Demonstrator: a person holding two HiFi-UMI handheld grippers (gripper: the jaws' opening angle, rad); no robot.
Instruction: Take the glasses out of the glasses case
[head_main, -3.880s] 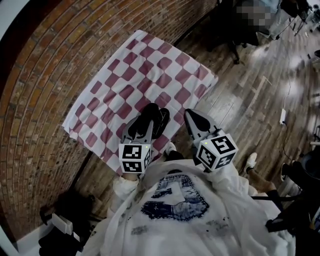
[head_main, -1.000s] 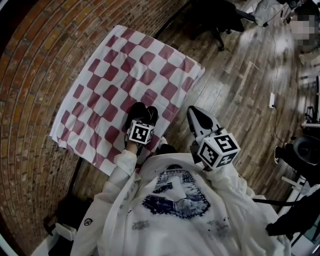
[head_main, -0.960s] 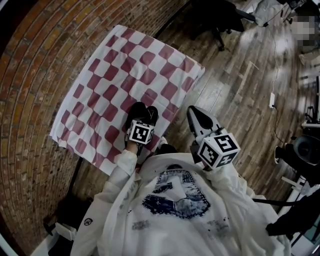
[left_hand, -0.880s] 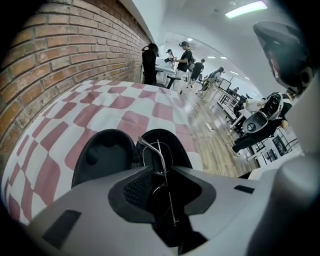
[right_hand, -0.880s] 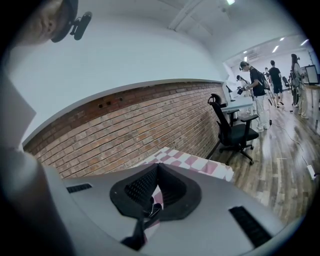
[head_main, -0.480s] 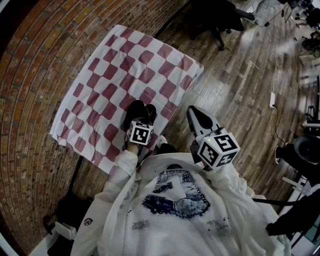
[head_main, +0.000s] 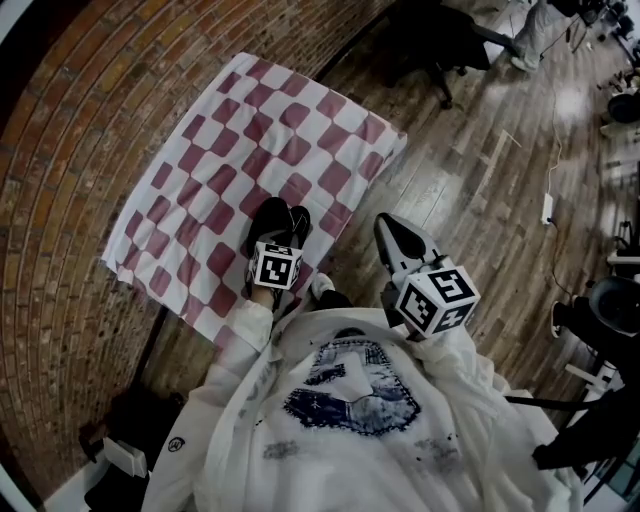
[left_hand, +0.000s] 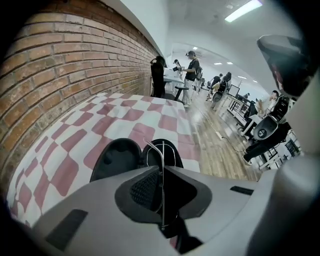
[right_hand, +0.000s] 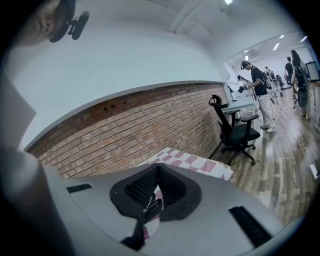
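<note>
The left gripper (left_hand: 162, 169) has just been closing and now pinches the thin metal arm of the glasses (left_hand: 162, 150), which still sit in the open case (left_hand: 116, 159) on the checked cloth (left_hand: 75, 145). Lift slowly and straight, so the case stays down. The right gripper (right_hand: 157, 166) hangs clenched and empty. A second ago the left jaws gaped wider.

An open-plan office is indicated by the brick wall (right_hand: 150, 130), plank floor (head_main: 480, 190), swivel office chair (right_hand: 235, 131), worktables (right_hand: 245, 106) and ceiling strip light (left_hand: 242, 10).
</note>
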